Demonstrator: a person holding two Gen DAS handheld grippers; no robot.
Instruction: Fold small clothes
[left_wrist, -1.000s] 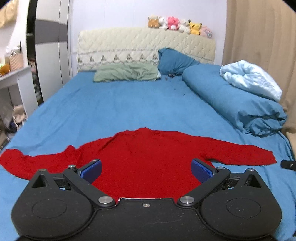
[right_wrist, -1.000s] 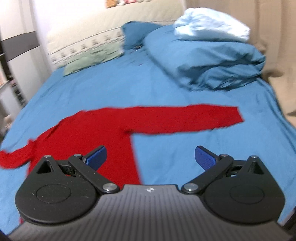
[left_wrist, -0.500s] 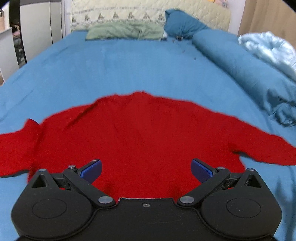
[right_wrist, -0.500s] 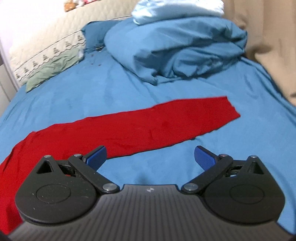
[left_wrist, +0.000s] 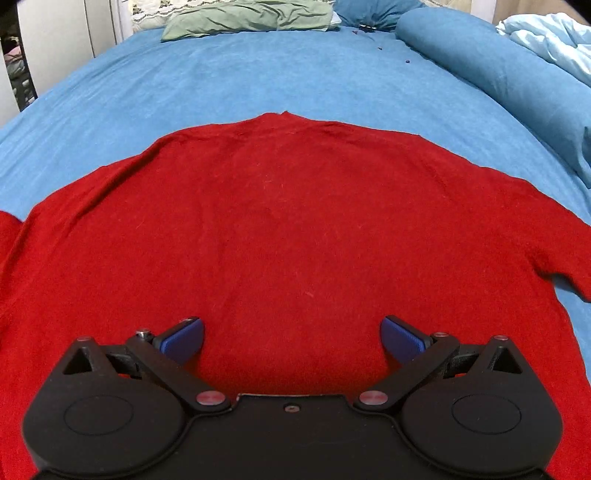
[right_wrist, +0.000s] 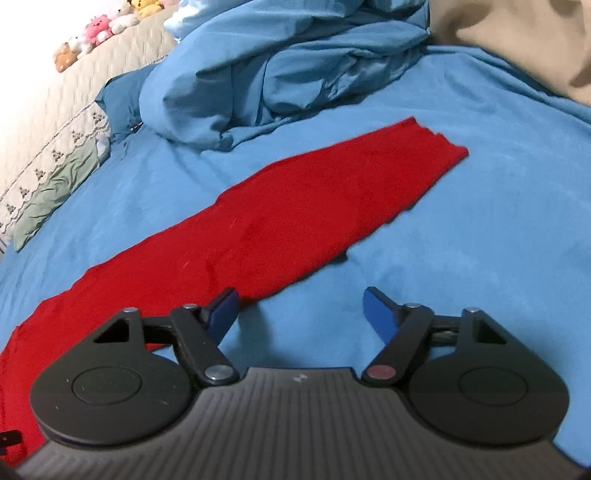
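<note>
A red long-sleeved sweater (left_wrist: 288, 229) lies flat on the blue bed sheet (left_wrist: 258, 74), body spread wide, neck edge away from me. My left gripper (left_wrist: 291, 336) is open and empty, low over the sweater's near hem. In the right wrist view the sweater's right sleeve (right_wrist: 295, 218) stretches diagonally up to its cuff at the right. My right gripper (right_wrist: 301, 314) is open and empty, just off the sleeve's near edge, its left fingertip (right_wrist: 223, 308) over the red fabric.
A rolled blue duvet (right_wrist: 280, 74) with a pale blue blanket (left_wrist: 546, 40) lies along the bed's right side. A green pillow (left_wrist: 247, 16) and the quilted headboard (right_wrist: 55, 122) with plush toys are at the far end. A beige curtain (right_wrist: 517, 40) hangs at the right.
Both grippers have moved down and closer to the sweater. The left now hovers low over the body; the right has swung to the right sleeve. Both stay open.
</note>
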